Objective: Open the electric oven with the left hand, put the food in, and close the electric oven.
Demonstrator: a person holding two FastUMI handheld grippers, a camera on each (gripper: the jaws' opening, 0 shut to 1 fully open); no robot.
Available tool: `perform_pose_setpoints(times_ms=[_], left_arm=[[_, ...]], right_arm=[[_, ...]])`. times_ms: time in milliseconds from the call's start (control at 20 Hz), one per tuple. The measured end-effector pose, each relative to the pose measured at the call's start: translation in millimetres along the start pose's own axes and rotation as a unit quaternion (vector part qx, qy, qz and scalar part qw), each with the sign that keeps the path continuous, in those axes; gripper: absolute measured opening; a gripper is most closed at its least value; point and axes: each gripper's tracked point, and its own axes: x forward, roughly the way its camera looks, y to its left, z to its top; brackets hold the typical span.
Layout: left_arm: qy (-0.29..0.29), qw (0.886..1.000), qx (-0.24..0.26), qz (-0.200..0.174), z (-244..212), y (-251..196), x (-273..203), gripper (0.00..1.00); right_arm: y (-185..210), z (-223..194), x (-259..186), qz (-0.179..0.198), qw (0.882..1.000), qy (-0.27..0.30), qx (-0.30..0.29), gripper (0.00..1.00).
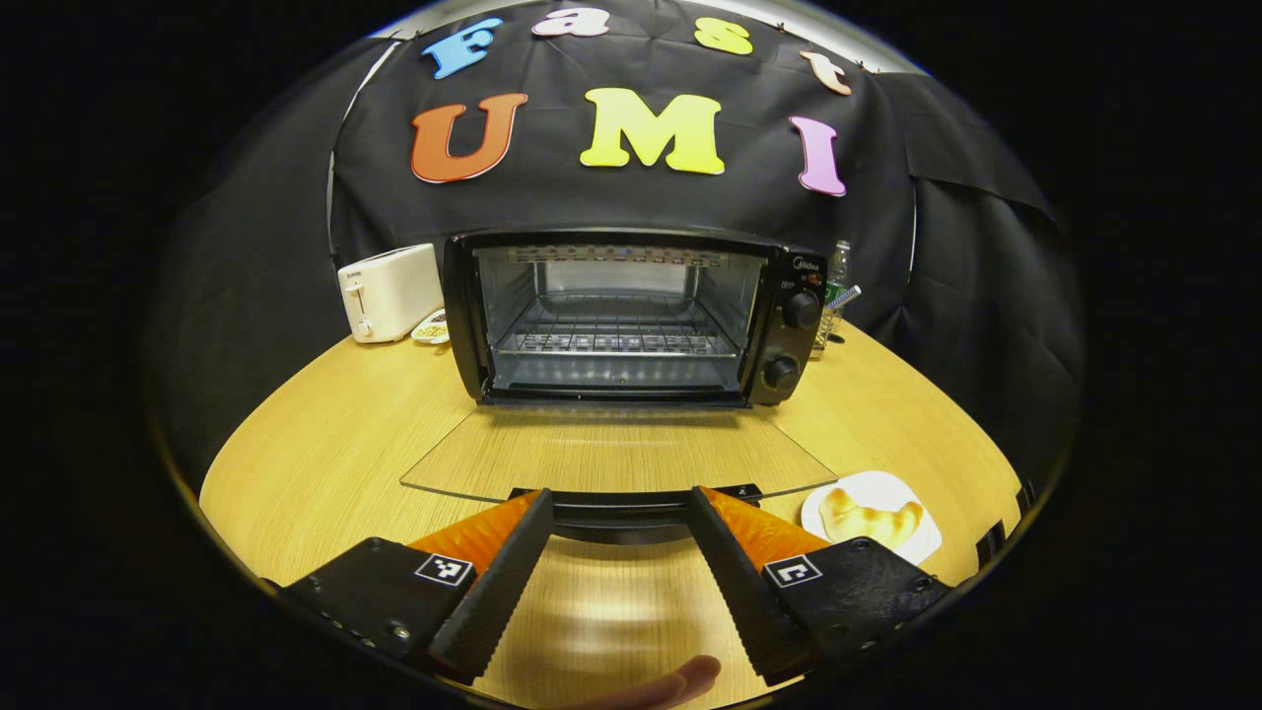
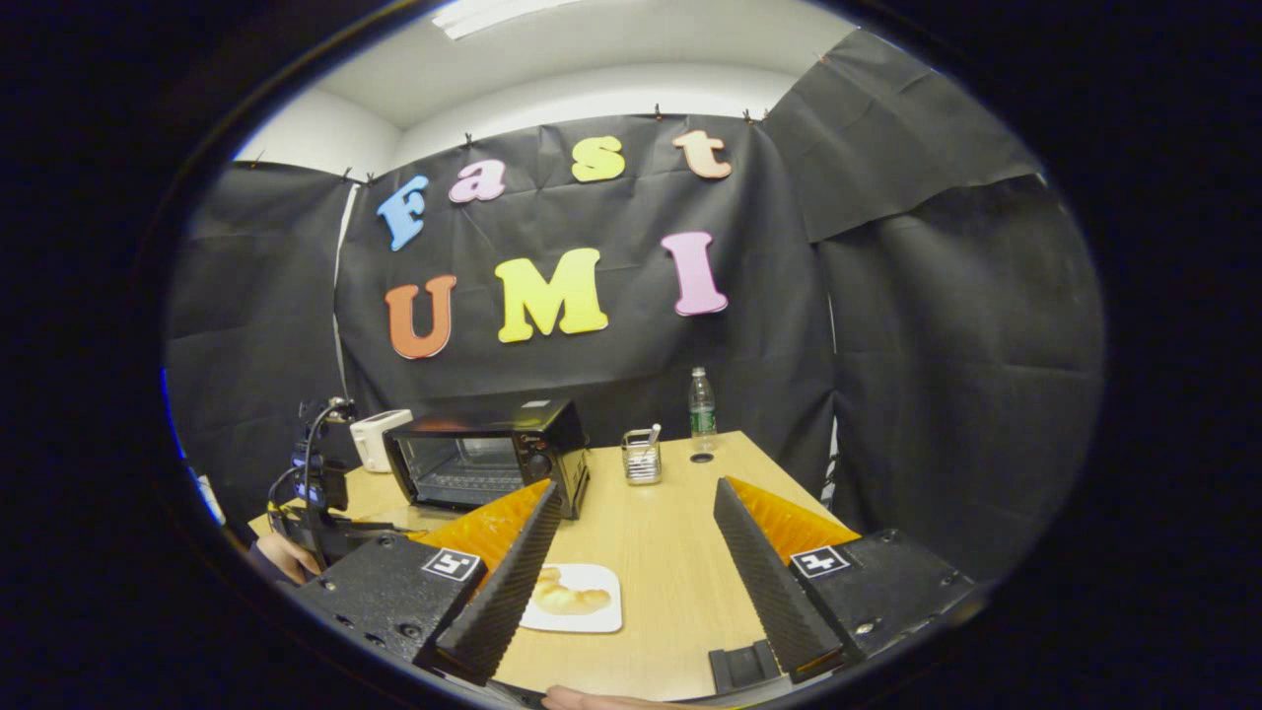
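Left tool (image 1: 616,508): released, lower centre, straddling door handle (image 1: 621,513).
Oven (image 1: 631,316): centre, door (image 1: 616,454) flat, ready for loading.
Right tool (image 2: 636,508): released above croissant (image 2: 567,597), lower centre, on plate (image 2: 601,616).

A staged recording booth: black cloth walls (image 2: 917,325) enclose a light wooden table (image 1: 325,463) ahead, carrying a black electric oven (image 1: 631,316) and white toaster (image 1: 387,291).

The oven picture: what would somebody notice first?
The oven stands at the table's far side, its glass door folded flat, showing a bare wire rack. A croissant waits on a white plate near the right front. The open left claw flanks the door handle.
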Motion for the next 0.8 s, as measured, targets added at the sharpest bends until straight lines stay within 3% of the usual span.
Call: perform_pose_setpoints(times_ms=[50, 100, 150, 200, 250, 600, 800], left_arm=[[0.010, 1.000, -0.001, -0.001, -8.8, 1.6, 2.1, 0.82], [0.023, 1.000, -0.002, -0.001, -16.7, 2.5, 4.9, 0.92], [0.032, 0.999, -0.005, 0.003, -22.8, 5.0, 6.7, 0.92], [0.031, 0.999, -0.007, 0.006, -22.4, 6.8, 7.1, 0.82], [0.023, 1.000, -0.006, 0.005, -18.7, 4.7, 5.4, 0.92], [0.020, 1.000, -0.021, 0.002, -26.8, 16.7, -5.8, 0.92], [-0.032, 0.999, -0.040, -0.018, -16.5, 28.9, -45.5, 0.92]], right_arm=[[2.2, -0.2, 0.8, 0.005, 1.000, -0.001, 0.003, 0.96], [3.9, -0.5, 1.2, 0.009, 1.000, -0.001, 0.004, 0.96], [3.9, -2.3, 2.2, 0.011, 1.000, 0.000, 0.004, 0.96], [4.4, -2.3, 3.3, 0.012, 1.000, 0.000, 0.002, 0.96], [4.0, -3.5, 3.4, 0.012, 1.000, 0.001, 0.000, 0.96], [5.6, -23.5, 18.2, 0.015, 0.999, 0.029, -0.006, 0.96], [18.4, -43.9, 33.8, 0.046, 0.997, 0.059, 0.022, 0.96]])
